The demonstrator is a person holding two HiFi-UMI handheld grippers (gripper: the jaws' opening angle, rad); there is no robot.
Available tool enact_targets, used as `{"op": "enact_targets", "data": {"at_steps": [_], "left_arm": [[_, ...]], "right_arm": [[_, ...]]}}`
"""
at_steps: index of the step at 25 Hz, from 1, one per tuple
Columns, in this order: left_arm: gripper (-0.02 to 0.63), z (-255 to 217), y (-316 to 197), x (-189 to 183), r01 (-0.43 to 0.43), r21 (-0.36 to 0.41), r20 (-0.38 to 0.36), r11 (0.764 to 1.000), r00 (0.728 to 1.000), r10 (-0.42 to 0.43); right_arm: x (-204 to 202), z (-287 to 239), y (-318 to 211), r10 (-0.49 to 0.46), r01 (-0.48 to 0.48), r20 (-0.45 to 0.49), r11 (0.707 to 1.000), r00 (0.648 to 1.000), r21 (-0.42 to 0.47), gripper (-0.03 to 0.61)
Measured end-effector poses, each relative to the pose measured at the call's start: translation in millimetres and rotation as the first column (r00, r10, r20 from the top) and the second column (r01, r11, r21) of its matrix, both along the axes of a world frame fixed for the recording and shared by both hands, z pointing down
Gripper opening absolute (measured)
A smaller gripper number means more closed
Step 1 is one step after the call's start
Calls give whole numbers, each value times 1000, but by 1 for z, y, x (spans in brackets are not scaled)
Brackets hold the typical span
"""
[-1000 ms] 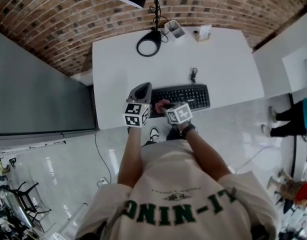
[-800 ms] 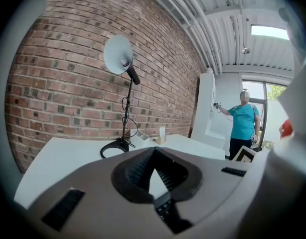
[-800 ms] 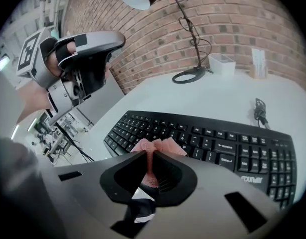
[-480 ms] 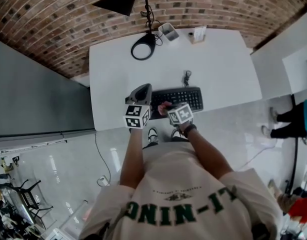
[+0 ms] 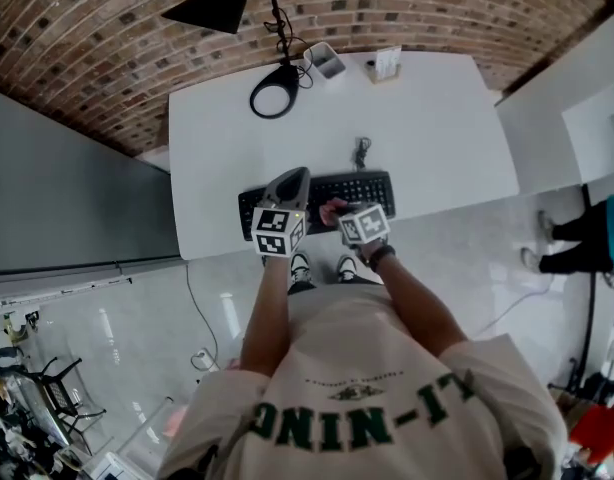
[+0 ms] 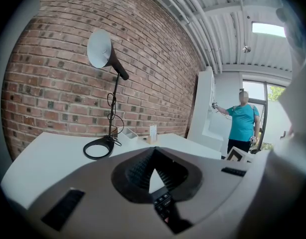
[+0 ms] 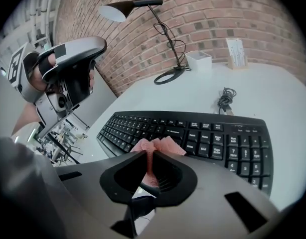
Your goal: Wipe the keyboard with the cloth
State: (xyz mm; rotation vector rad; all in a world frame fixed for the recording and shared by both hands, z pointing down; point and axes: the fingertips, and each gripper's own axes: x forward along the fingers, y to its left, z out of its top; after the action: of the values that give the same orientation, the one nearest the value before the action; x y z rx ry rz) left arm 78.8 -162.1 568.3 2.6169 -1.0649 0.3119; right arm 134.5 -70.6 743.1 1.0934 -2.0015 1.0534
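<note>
**Pink cloth pinched tight, poised at the keyboard's front edge**

Pink cloth [image 7: 158,146] is seen clamped in the right gripper [image 7: 152,156]. The jaws are closed hard on it, so only a small ruffled tuft is left sticking out past the tips. That tuft is held over the near rows of the black keyboard [image 7: 209,133], about mid-way along the letter block. Whether the keys are actually being touched cannot be told from either view. The keyboard is laid across the front of the white table [image 5: 427,128], with its cable [image 7: 224,101] coiled just behind it.

The left gripper [image 6: 154,156] is held up above the keyboard's left end. Its jaws are drawn together at the tips and nothing is gripped between them.

The wiping stroke looks to be in hand, and much seems to be left to do. So little cloth is exposed that the jaws should probably be tilted so the tuft is presented first and the hard tips are kept off the key tops. Light pressure is called for, enough for dust to be dragged off without keys being pushed down or snagged. Long passes along each row are likely to serve best, with the number pad at the right covered last. The keyboard may well be shoved back toward the cable under a firm stroke, so its left end could be steadied by the idle left gripper. The lamp [image 7: 129,7] at the back is well clear.
</note>
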Motion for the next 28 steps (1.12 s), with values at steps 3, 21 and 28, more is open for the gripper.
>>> {"op": "enact_targets", "data": {"at_steps": [3, 21, 28], "left_arm": [[2, 2, 1, 9, -5, -6, -7, 1000, 1000, 5], [2, 8, 19, 90, -103, -18, -3, 995, 995, 103], [2, 2, 32, 124, -122, -14, 4, 992, 993, 122]], "right_arm": [[16, 0, 0, 27, -26, -15, 1000, 1000, 9, 35], [117, -2, 1, 217, -214, -53, 975, 975, 50, 35], [153, -2, 11, 284, -282, -49, 958, 958, 46, 35]]}}
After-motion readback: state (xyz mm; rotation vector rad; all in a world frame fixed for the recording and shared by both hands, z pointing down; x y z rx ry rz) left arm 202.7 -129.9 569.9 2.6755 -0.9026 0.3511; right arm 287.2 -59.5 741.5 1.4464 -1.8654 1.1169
